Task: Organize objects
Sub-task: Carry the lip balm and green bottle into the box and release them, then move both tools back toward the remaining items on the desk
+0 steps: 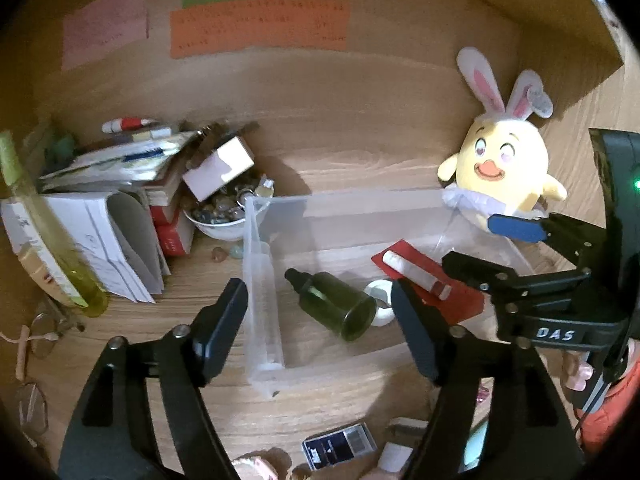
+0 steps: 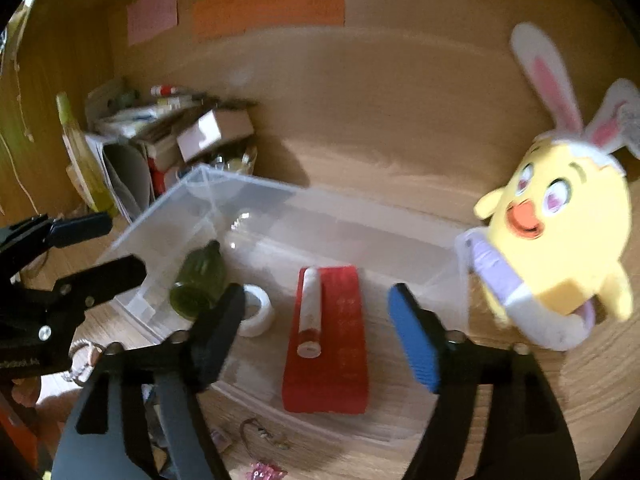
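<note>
Both the left claw [image 1: 320, 332] and the right claw [image 2: 320, 328] gape wide with nothing between their fingers, poised over the clear plastic storage bin [image 2: 168, 216] on the wood-grain tabletop [image 1: 340, 404]. Inside the bin lie a dark green glass bottle [image 1: 332, 304] on its side, a small white tape roll [image 2: 258, 310], and a white tube with a red band [image 2: 310, 316] resting on a flat red card [image 2: 340, 360]. A yellow plush chick with rabbit ears [image 2: 560, 232] sits just beside the bin's far right corner.

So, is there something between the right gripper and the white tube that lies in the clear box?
Nothing visible blocks it. The right gripper stands open above the clear box, whose top has no lid. The white tube lies exposed on the red packet. The tape roll and green bottle lie off to the side.
</note>
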Demonstrator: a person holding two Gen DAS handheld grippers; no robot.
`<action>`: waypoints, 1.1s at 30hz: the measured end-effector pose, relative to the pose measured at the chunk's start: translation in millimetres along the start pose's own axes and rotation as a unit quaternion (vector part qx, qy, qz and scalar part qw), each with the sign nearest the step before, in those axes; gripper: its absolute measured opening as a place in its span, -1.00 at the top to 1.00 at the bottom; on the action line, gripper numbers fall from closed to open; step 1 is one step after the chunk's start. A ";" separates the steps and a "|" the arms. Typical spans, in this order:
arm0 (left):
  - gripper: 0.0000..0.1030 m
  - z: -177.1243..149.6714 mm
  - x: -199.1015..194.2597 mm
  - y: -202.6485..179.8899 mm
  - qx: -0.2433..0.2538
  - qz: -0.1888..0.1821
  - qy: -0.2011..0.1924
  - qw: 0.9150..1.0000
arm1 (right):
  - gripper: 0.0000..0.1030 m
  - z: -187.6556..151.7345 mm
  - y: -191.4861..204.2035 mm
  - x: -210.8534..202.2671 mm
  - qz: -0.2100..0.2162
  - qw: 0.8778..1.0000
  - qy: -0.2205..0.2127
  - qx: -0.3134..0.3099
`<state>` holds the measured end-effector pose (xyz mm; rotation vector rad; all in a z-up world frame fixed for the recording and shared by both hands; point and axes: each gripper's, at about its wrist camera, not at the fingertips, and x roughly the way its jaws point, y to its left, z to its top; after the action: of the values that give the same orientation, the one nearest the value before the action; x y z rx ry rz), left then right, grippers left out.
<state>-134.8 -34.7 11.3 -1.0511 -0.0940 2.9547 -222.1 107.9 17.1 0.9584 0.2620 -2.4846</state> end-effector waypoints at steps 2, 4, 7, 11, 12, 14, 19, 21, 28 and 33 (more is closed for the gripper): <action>-0.65 0.6 -8.7 1.0 -0.001 0.003 -0.007 1.000 | -0.57 2.5 -0.7 -13.0 0.003 1.000 -0.014 0.002; -0.80 0.6 -18.2 1.7 -0.002 0.005 -0.015 1.000 | -0.58 3.6 0.9 -22.1 0.003 1.000 -0.023 0.002; -0.84 -1.3 -32.1 -0.2 0.004 0.004 -0.022 1.000 | -0.59 3.1 2.5 -37.5 0.003 0.999 -0.037 -0.001; -0.91 -6.2 -49.9 -3.7 0.020 0.010 -0.036 0.999 | -0.60 -2.1 3.4 -56.0 -0.002 0.999 -0.052 -0.002; -0.93 -7.8 -53.4 -4.4 0.021 0.011 -0.039 0.999 | -0.60 -3.9 3.6 -59.0 -0.002 0.999 -0.053 -0.002; -0.94 -11.5 -60.8 -4.8 0.024 0.011 -0.043 0.999 | -0.60 -8.8 3.2 -65.3 0.000 0.999 -0.054 0.000; -0.95 -21.5 -71.6 -2.8 0.026 0.020 -0.043 0.999 | -0.60 -22.1 2.4 -74.1 0.005 0.999 -0.051 0.006; -0.95 -26.4 -74.4 -0.1 0.024 0.024 -0.042 0.999 | -0.60 -28.2 2.3 -77.4 0.005 0.999 -0.050 0.009; -0.95 -44.6 -76.7 17.6 0.007 0.038 -0.024 0.999 | -0.60 -50.2 3.6 -79.6 0.001 0.999 -0.033 0.016; -0.95 -62.3 -69.4 31.4 -0.011 0.043 0.007 0.999 | -0.60 -65.5 2.9 -72.1 0.002 1.000 -0.009 0.027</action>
<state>-41.2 -64.3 5.0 -1.1066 -0.0823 3.0280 -135.4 152.4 17.2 0.9583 0.1873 -2.5071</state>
